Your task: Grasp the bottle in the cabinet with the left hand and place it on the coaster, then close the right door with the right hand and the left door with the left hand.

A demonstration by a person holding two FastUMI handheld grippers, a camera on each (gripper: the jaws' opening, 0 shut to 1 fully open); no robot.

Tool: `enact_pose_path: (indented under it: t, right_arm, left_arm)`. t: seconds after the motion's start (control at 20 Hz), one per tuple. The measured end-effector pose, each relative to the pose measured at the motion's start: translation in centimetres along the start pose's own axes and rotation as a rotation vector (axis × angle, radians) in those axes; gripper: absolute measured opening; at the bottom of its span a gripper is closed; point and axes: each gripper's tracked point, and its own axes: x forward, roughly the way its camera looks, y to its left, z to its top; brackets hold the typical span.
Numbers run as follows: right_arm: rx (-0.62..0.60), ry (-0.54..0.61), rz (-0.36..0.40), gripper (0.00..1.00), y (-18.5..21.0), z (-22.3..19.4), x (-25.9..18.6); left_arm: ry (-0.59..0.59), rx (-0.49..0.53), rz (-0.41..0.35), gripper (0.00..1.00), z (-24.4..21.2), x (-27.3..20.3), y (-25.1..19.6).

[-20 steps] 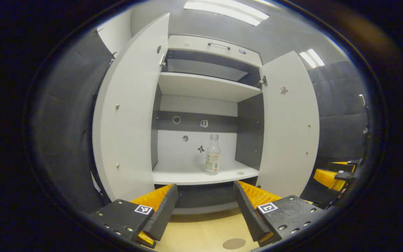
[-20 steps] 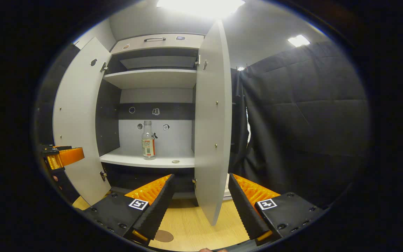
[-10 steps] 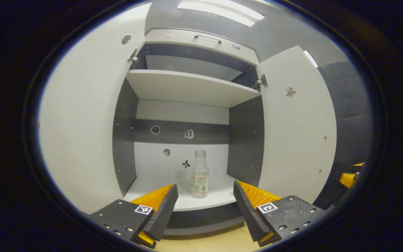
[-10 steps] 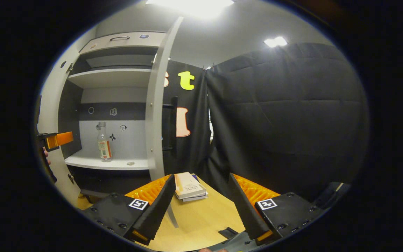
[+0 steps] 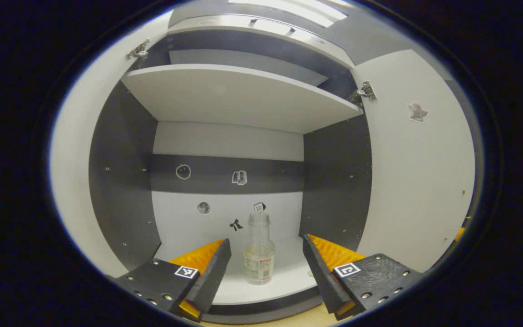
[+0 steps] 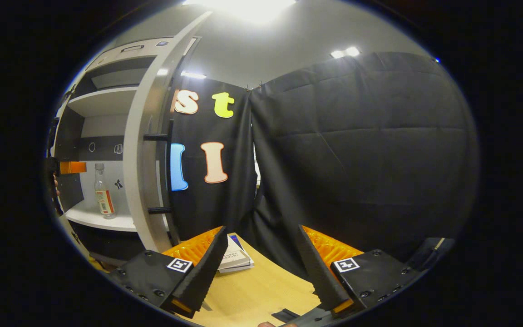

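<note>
Left hand-held gripper (image 5: 266, 268) now pushed in closer to the cabinet (image 5: 243, 95), fingers wide apart, nothing held, bottle (image 5: 258, 254) upright on the lower shelf (image 5: 284, 284) between them, right hand-held gripper (image 6: 259, 268) swung away over the table (image 6: 257, 290), also spread empty

wall: black cloth (image 6: 361, 150) | table: light wood (image 6: 261, 290) | ceiling lights (image 6: 239, 5) on

Books (image 6: 236, 258) half behind finger, bottle (image 5: 258, 254) label unreadable — stickers too small
</note>
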Motion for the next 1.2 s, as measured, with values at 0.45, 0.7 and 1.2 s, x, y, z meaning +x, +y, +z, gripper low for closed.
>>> enact_pose_path:
  t: [0.45,0.7,1.2]
  right_arm:
    - [0.008,-0.03,-0.042,0.95,-2.3,0.9,3.6]
    - [0.041,-0.052,-0.101,0.97,-4.6,1.1,5.6]
    - [-0.017,-0.01,-0.035,0.96,-3.6,-0.5,8.2]
  left_arm:
    - [0.023,0.034,0.032,0.92,-2.5,7.4,1.2]
    - [0.045,0.058,0.023,0.89,-4.0,9.5,1.7]
    - [0.049,0.103,0.018,0.34,-4.1,11.0,1.4]
